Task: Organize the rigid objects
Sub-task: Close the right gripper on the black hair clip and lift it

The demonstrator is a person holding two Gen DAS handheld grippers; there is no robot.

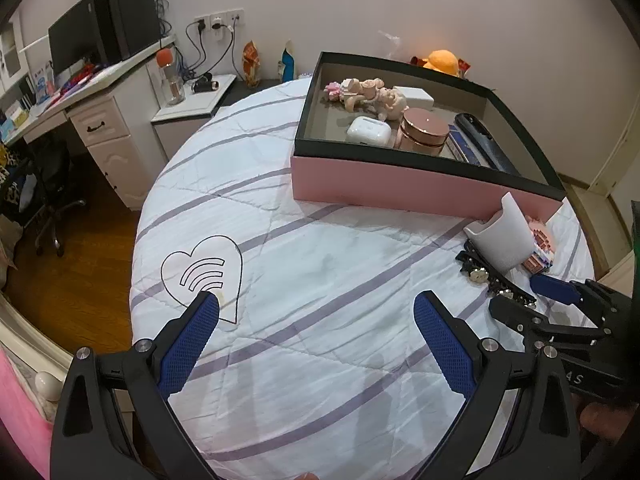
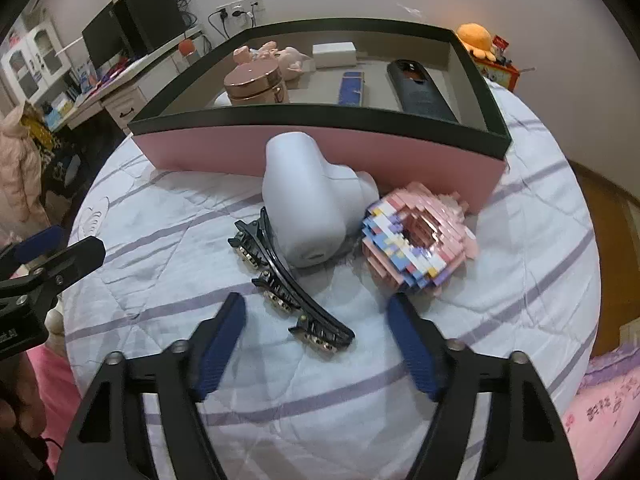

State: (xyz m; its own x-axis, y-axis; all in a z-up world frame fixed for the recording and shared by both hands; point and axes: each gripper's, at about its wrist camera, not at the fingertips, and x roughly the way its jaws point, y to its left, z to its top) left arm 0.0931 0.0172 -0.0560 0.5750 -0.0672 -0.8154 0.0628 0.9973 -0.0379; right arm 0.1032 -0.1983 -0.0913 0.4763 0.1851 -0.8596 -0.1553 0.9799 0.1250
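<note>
A pink box with a black rim [image 1: 400, 188] [image 2: 320, 116] stands on the striped sheet and holds an earbud case [image 1: 368, 131], a rose jar [image 1: 423, 130] [image 2: 256, 82], a figurine [image 1: 372, 94], a white block and a dark remote [image 2: 420, 90]. In front of it lie a white curved object [image 2: 308, 208] [image 1: 502, 236], a black hair clip [image 2: 296, 292] [image 1: 496, 280] and a pink brick donut [image 2: 416, 240]. My right gripper [image 2: 316, 312] is open just above the clip's near end. My left gripper [image 1: 316, 312] is open and empty over bare sheet.
The round bed's edge drops to a wooden floor on the left [image 1: 72, 280]. A desk with monitor [image 1: 80, 40] and a nightstand [image 1: 192, 108] stand beyond. An orange plush [image 1: 442, 60] sits behind the box. A pink blanket [image 2: 600, 408] lies at the right.
</note>
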